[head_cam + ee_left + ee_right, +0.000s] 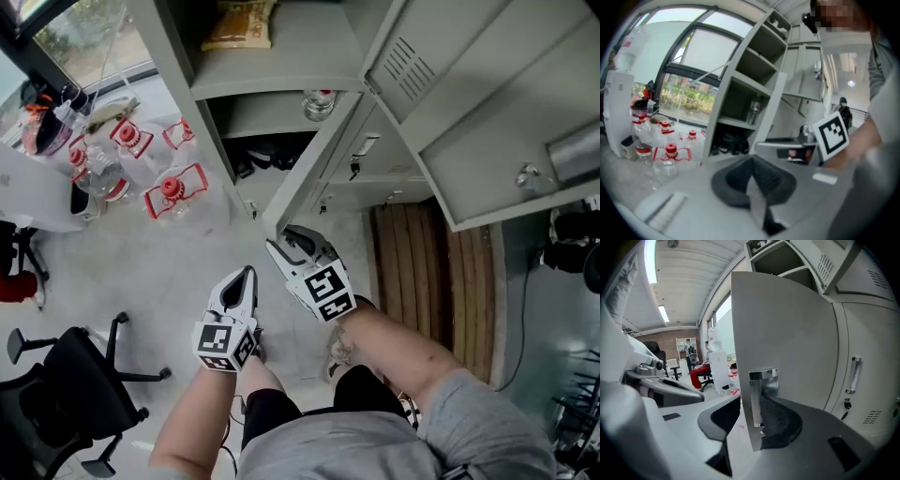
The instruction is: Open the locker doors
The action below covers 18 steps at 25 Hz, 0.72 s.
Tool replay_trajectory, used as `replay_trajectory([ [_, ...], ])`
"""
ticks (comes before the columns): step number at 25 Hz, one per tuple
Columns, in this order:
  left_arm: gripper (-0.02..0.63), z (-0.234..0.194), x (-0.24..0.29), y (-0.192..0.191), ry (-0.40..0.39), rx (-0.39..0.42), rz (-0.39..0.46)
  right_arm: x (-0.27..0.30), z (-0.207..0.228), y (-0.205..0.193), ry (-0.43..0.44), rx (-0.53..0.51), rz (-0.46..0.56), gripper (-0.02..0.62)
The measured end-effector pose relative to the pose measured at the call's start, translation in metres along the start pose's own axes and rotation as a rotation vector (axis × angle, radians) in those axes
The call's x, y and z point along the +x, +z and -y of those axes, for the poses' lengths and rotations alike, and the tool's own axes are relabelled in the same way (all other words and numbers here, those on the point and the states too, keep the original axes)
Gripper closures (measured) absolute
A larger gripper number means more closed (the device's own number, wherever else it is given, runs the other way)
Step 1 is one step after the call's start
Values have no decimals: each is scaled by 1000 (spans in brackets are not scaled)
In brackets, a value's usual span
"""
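Note:
The grey locker (281,75) stands with two doors swung out: an upper vented door (487,103) at the right and a lower door (314,155) whose free edge comes towards me. My right gripper (286,246) is at that lower edge. In the right gripper view the lower door (787,333) and its metal pull (762,376) stand between the jaws of the right gripper (750,413); the left finger stays clear of the door, so the gripper is open. My left gripper (247,274) hangs lower left of it, away from the locker, shut on nothing (752,161).
Several water bottles with red caps (169,187) lie on the floor at the left. A black office chair (66,384) stands at the lower left. Wooden slats (422,272) lie under the upper door. A closed neighbouring door with a handle (853,376) is at the right.

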<state>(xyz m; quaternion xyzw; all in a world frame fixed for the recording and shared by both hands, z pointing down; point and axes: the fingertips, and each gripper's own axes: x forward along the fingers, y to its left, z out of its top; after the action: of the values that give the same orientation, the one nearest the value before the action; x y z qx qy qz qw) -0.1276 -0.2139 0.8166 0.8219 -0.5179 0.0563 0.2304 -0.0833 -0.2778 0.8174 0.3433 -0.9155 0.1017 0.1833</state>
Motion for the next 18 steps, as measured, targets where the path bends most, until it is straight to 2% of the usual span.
replay_trajectory([
  [8, 601, 64, 9, -11, 23, -5, 3, -83, 36, -36, 119, -44, -9, 466],
  [13, 601, 94, 24, -11, 32, 8, 11, -115, 70, -52, 196, -82, -13, 459],
  [18, 601, 121, 36, -9, 51, 12, 21, -143, 105, -63, 208, -91, -26, 454],
])
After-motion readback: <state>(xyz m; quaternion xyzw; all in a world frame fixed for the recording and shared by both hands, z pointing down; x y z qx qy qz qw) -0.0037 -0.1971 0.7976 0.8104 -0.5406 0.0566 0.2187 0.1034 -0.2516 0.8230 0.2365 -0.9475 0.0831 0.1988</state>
